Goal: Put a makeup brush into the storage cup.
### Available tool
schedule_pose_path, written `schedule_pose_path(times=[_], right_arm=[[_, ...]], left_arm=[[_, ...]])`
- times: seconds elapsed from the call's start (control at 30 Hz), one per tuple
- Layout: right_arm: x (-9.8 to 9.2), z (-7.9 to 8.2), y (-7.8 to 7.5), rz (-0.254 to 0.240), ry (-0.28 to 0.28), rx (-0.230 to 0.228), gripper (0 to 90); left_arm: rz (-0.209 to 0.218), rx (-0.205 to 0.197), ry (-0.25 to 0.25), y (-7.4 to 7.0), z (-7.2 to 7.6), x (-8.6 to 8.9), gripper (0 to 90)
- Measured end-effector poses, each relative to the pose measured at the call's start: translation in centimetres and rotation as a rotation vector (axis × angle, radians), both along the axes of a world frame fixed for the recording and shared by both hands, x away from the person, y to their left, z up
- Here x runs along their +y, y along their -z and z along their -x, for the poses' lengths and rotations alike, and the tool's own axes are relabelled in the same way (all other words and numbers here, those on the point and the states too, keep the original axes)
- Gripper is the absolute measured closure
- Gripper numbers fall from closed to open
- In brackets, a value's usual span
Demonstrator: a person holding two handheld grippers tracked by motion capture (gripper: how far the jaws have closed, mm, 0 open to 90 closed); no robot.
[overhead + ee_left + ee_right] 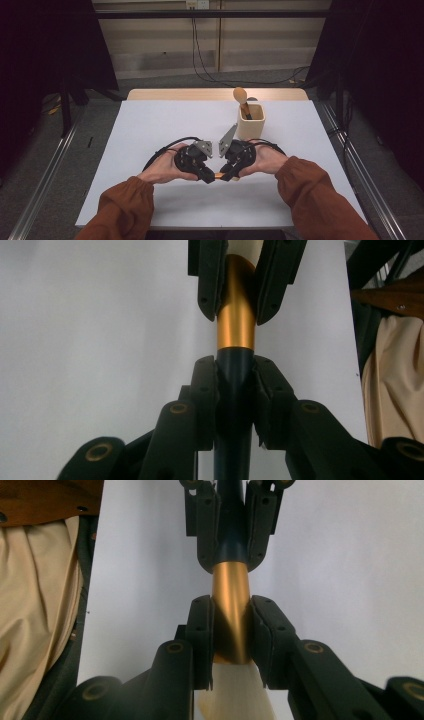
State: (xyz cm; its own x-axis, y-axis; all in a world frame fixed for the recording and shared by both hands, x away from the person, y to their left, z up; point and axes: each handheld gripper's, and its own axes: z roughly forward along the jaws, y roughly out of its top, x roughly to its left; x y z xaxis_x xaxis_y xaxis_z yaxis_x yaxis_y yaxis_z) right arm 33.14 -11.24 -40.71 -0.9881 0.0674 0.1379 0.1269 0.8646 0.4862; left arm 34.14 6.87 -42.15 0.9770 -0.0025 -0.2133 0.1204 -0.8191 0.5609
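Right now both grippers clamp one brush [235, 340], tip to tip along its length. Left gripper [235, 385] pinches the dark handle; right gripper [231, 630] grips the gold collar beside the pale bristles. Bristle tips and handle end are cut off.

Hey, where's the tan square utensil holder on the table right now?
In the high view, the tan square utensil holder stands on the white table right of centre, just beyond the right gripper, with a wooden spoon in it.
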Motion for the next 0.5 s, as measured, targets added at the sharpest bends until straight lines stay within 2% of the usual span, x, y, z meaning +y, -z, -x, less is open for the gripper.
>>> schedule_pose_path(times=[0.1, 0.27, 0.37, 0.4, 0.5], right_arm=[[-0.11, -0.08, -0.06, -0.007, 0.003, -0.009, 71.0], [0.08, -0.16, 0.17, -0.001, 0.008, 0.000, 69.6], [0.11, -0.40, 0.28, -0.008, 0.029, -0.009, 60.5], [0.11, -0.48, 0.29, -0.010, 0.028, -0.013, 60.2], [-0.03, -0.52, 0.30, -0.011, 0.037, -0.014, 50.9]], left_arm=[[0.001, 0.001, 0.001, -0.03, -0.04, 0.03, 74.3], [-0.008, -0.002, -0.005, 0.17, -0.02, -0.01, 74.5], [0.000, 0.004, -0.032, 0.49, -0.42, 0.18, 74.5], [0.004, 0.004, -0.038, 0.55, -0.49, 0.28, 74.5], [-0.001, 0.011, -0.041, 0.61, -0.68, 0.57, 74.5]])
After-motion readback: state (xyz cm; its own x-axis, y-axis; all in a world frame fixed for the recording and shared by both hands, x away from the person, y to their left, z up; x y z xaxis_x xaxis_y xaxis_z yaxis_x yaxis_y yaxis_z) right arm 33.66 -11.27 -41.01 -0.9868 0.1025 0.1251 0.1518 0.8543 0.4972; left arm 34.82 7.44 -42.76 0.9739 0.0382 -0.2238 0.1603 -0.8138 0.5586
